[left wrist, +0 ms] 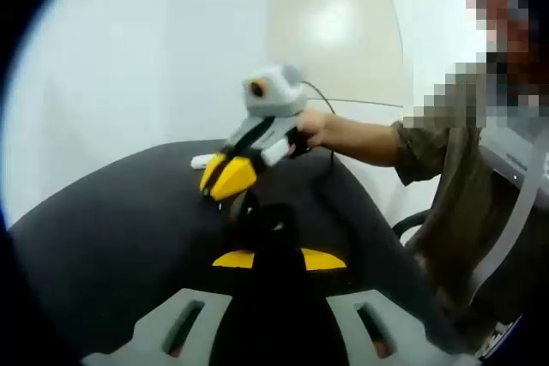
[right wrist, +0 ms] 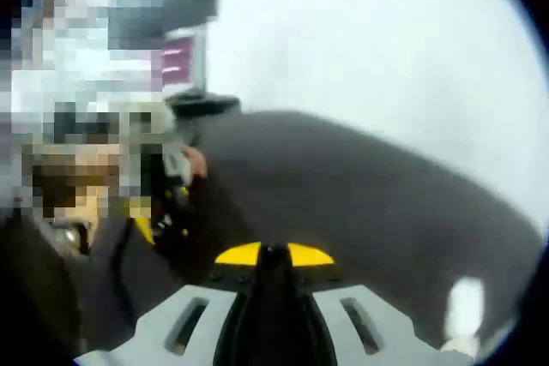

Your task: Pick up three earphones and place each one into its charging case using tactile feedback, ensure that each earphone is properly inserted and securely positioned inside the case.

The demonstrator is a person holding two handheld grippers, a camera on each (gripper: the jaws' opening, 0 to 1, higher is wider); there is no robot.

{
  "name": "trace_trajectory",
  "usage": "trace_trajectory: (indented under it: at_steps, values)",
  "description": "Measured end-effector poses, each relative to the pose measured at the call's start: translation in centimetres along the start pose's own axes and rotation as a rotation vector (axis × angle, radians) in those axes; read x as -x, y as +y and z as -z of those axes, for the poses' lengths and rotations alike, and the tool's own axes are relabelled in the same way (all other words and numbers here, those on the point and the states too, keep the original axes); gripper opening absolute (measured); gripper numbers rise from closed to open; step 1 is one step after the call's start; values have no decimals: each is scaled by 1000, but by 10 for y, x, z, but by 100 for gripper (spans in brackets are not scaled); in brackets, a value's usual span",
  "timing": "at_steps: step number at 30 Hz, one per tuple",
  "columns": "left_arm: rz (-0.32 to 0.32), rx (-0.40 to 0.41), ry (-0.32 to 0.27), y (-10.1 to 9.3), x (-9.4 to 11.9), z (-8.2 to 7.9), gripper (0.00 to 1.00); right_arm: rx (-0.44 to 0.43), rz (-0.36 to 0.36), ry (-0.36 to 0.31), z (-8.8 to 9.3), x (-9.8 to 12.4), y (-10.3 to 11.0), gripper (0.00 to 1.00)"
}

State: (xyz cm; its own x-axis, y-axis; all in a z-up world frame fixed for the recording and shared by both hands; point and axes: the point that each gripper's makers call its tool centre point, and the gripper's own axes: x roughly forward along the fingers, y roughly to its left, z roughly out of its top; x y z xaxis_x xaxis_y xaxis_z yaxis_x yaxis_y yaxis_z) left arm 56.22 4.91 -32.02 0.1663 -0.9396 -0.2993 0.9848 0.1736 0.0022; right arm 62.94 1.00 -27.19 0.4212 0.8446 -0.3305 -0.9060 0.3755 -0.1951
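Two grippers work over our dark surface (left wrist: 103,229). Both sets of jaws sit pressed together, empty. One white earphone (left wrist: 202,161) lies flat just behind the right gripper (left wrist: 225,179), well ahead of the left gripper (left wrist: 279,259).

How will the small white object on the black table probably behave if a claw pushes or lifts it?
The white object looks small and rounded, so it is probably light and may slide or roll on the smooth black table. Its surface seems smooth and bright, so a claw could slip on it. The picture is too blurred to judge fragility.
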Motion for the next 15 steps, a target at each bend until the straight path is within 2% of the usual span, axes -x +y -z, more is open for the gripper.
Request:
trace_trajectory:
  at_steps: [4,6,9,15]
  values:
    - [0,0,0,0,0,0,15,236,-7,-96,-30,10,19,12]
    - [-1,-1,0,0,0,0,15,290,-36,-84,-32,12,28,12]
    - [-1,-1,0,0,0,0,15,346,-66,-113,-36,15,36,12]
    - [-2,6,1,1,0,0,15,515,-61,-144,-45,20,46,12]
